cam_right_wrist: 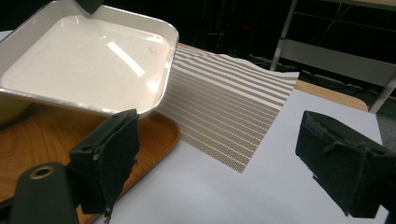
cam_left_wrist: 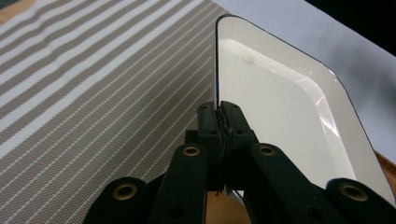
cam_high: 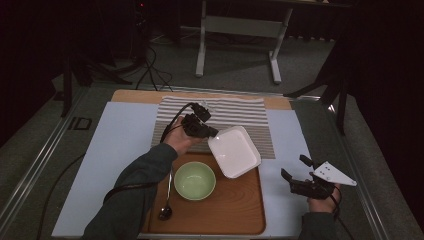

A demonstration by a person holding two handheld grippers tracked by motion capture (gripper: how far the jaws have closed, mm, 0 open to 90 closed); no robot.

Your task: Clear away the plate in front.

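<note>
Dish (cam_left_wrist: 289, 107) rim between left tongs (cam_left_wrist: 218, 114) (clamped)

A wooden bench (cam_high: 280, 102) carries a pale blue sheet (cam_high: 117, 145); on it lie a grey-and-white striped cloth mat (cam_high: 240, 114) and a brown wooden tray (cam_high: 235, 210).

I've got the left gripper (cam_high: 214, 134) holding the square dish (cam_high: 235, 151) over the tray's (cam_high: 235, 210) far right corner, behind and right of the bowl (cam_high: 194, 180). Spoon (cam_high: 167, 202) lies left of the bowl, striped placemat (cam_high: 235, 117) lies behind the tray, and the right gripper (cam_high: 295, 175) sits right of it.
</note>
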